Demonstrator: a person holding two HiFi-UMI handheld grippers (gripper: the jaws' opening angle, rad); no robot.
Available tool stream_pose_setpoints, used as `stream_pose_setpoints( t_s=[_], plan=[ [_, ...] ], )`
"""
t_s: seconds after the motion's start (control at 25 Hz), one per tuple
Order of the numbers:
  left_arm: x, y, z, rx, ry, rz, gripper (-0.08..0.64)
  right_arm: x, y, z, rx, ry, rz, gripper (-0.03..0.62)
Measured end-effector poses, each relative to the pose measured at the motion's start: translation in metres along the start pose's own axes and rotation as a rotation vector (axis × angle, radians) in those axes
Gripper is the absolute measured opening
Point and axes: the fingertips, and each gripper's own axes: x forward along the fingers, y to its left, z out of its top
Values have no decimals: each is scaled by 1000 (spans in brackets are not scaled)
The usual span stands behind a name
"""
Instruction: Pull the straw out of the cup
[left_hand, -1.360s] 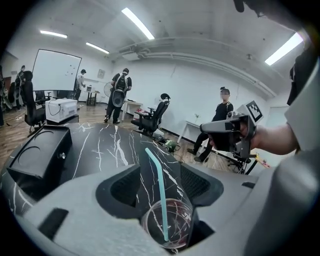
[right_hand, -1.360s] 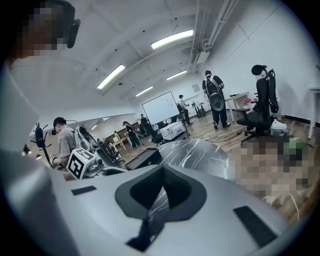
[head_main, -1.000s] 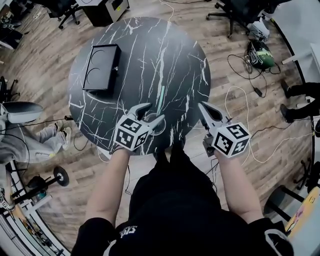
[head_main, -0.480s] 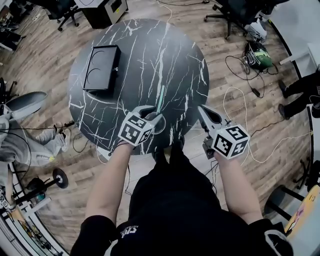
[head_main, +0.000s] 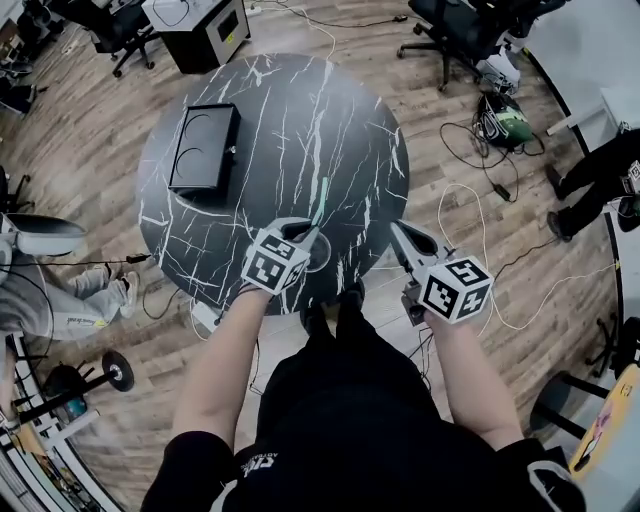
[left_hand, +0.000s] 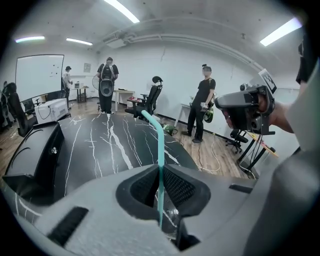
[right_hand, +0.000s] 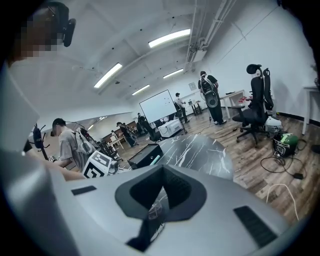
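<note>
Grasp step: left gripper (left_hand: 160, 169) fingers have just closed on the straw (left_hand: 158, 142) above the cup (head_main: 322, 256). Right gripper (right_hand: 161, 172) fingers are closed and empty. Next move likely calls for a straight upward pull.

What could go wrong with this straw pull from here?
The left gripper's jaws have just been closing on the straw, but the right gripper is shut and away from the clear cup, so the cup may lift or tip with the straw.
The cup stands near the round table's near edge; a tug toward the person could slide it off.
</note>
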Motion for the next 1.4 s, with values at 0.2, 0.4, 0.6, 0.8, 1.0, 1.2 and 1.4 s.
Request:
stream_pose_setpoints(
  t_s=[0.2,0.4,0.6,0.8,1.0,1.2,1.4],
  plan=[
    [-21,5,23,-15,-85,16,34,-12,12,7,-23,-18,-21,6],
    [-58,3,56,-5,-184,44,34,-26,30,16,-56,-37,-24,6],
    [-101,1,90,-13,-283,89,34,-32,46,27,-85,-52,4,6],
    [-148,-2,117,-22,-371,171,34,-43,50,41,-107,-78,46,6],
    [-199,-10,140,-39,-453,293,34,-70,45,54,-120,-110,87,6],
    [-234,-39,151,-41,-503,398,34,-104,35,67,-166,-137,122,6],
    [-244,-74,144,-74,-535,452,34,-127,34,78,-175,-175,172,6]
  ],
)
